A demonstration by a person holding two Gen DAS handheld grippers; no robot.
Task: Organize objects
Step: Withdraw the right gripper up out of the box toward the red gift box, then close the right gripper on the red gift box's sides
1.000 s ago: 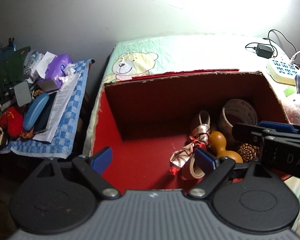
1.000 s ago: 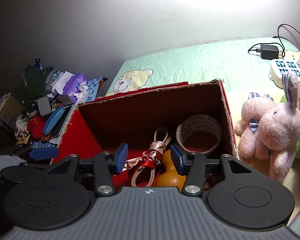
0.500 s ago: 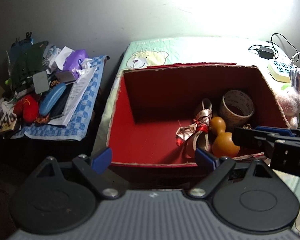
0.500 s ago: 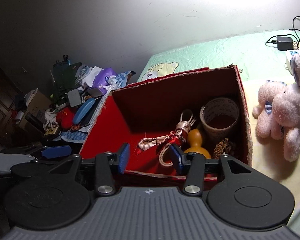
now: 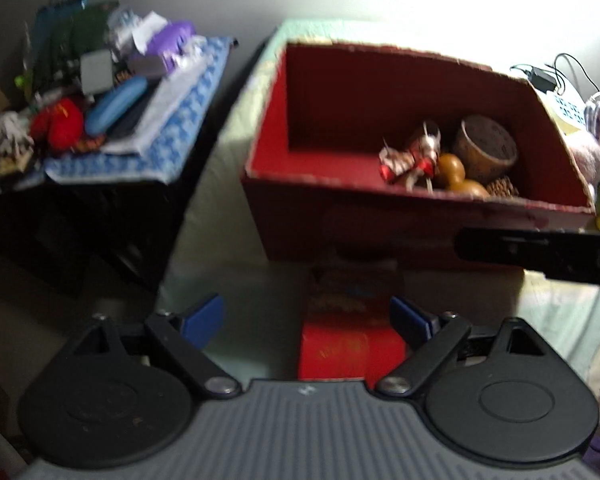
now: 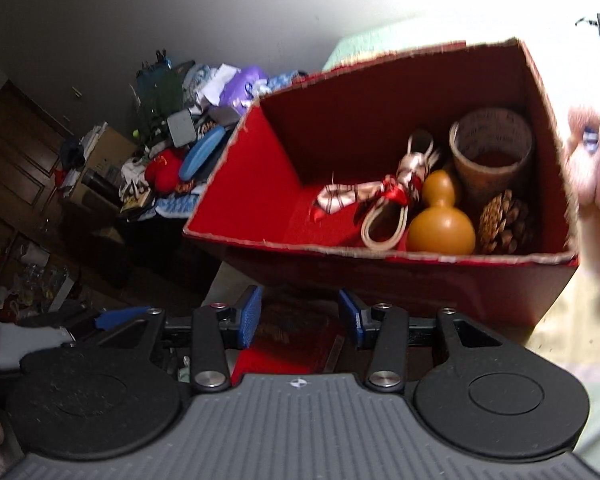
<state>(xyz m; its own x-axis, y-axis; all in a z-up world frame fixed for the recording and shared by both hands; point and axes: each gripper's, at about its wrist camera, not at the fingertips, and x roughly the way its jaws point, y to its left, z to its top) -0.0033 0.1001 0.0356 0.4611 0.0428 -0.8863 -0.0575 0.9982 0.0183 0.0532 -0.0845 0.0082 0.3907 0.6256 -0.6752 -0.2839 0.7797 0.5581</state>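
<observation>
A red cardboard box [image 5: 420, 196] stands on the bed with a striped ribbon [image 6: 356, 196], an orange gourd [image 6: 440, 228], a tape roll [image 6: 492, 148] and a pinecone [image 6: 504, 224] inside. A small red packet [image 5: 352, 348] lies on the sheet just in front of the box. My left gripper [image 5: 306, 316] hangs above the packet, open wide, touching nothing. My right gripper [image 6: 300, 314] is over the same packet [image 6: 288, 354], its jaws narrower but open, with the pads clear of it. Each gripper shows at the edge of the other's view.
A pink plush rabbit [image 6: 596, 172] leans by the box's right side, with a power strip [image 5: 568, 108] and cables behind it. Left of the bed, a dark side table with a blue checked cloth [image 5: 140, 140] is piled with clutter.
Both grippers have drawn back from over the box's inside to its near side and tipped downward. The small red packet has come into view beneath them. The right jaws narrowed slightly.
</observation>
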